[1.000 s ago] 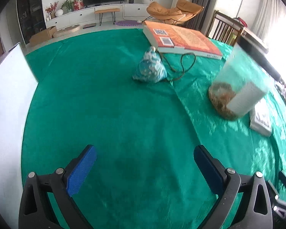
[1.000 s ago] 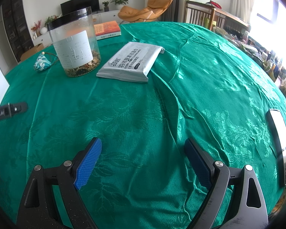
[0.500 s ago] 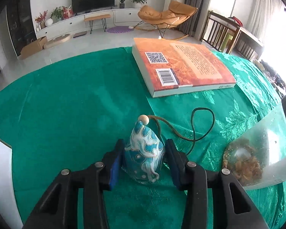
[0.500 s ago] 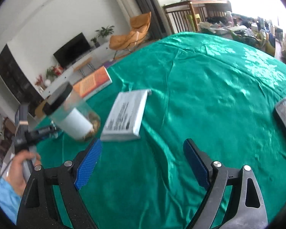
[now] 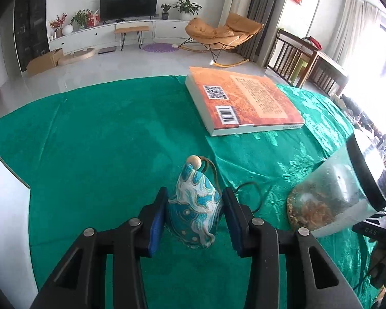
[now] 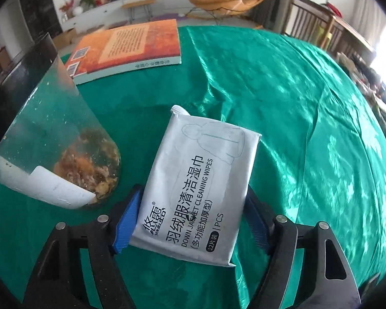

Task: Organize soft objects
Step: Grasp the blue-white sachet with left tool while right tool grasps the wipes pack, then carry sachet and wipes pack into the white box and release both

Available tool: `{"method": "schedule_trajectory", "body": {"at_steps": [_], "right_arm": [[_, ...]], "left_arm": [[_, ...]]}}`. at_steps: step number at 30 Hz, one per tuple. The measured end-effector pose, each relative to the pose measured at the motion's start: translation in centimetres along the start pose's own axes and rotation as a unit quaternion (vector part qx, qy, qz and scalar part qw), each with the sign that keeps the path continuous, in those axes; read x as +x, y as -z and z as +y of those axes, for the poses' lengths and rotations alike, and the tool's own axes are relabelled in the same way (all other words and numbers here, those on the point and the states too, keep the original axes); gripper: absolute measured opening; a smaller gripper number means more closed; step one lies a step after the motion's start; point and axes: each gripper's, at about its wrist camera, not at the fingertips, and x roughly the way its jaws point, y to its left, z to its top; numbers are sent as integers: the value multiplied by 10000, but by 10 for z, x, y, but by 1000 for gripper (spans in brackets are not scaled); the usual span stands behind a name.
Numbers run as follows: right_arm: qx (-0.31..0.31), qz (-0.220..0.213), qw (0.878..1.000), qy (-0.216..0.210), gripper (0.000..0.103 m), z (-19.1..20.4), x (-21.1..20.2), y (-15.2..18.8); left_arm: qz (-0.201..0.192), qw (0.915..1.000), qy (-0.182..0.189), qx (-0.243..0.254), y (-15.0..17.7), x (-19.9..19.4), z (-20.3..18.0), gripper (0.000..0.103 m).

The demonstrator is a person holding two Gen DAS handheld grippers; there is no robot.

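Note:
A small blue-and-white cloth pouch with a wooden bead and a brown cord stands on the green tablecloth. My left gripper is shut on it, one blue pad on each side. A white pack of cleaning wipes lies flat on the cloth in the right wrist view. My right gripper straddles its near end, with both blue pads at the pack's edges.
An orange book lies at the far side of the table, also in the right wrist view. A clear jar with dried bits stands right of the pouch and left of the wipes. A white board stands at the left.
My left gripper reached the pouch and closed on it. My right gripper moved across the table to the wipes pack and closed in around its near end.

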Motion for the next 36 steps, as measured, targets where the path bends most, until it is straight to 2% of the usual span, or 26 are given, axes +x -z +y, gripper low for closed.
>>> {"method": "schedule_trajectory", "body": {"at_steps": [2,5,8,12,16,20,23,25,27,30,33,36], "right_arm": [[-347,-309,9989,-95,71,-3,-1,-5],[-1119,-735,9901,-411,71,6,-2,-9],[-1866,-813,9778,-504,70,25,-1,-5],[-2451,-943,9639,-442,69,43,-9,8],[-2666,-1035,9567,-544,69,48,-21,26],[-2760,-1110,9520,-719,68,52,-43,44],[-2560,-907,9586,-859,68,50,-47,49],[-2224,-685,9686,-872,67,44,-47,50],[-1791,-554,9792,-777,67,31,-45,52],[-890,-472,9902,-963,66,2,-54,62],[9,-554,9905,-1261,66,-31,-75,73],[389,-801,9830,-1608,66,-41,-117,87]], "left_arm": [[-44,9998,185,85,4,-2,-14,42],[-14,9986,405,354,8,8,-42,42],[43,9977,535,415,12,19,-60,41],[-65,9975,634,299,22,14,-61,41],[-65,9972,696,258,37,1,-56,41],[147,9969,736,227,58,-9,-52,41],[289,9969,706,190,71,-12,-52,41],[225,9972,710,-107,75,-21,-44,41],[133,9968,723,-301,75,-35,-35,41],[-57,9962,800,-351,74,-69,-28,41],[-370,9934,993,-434,75,-121,-20,41],[-605,9897,1165,-572,80,-180,-4,41]]}}
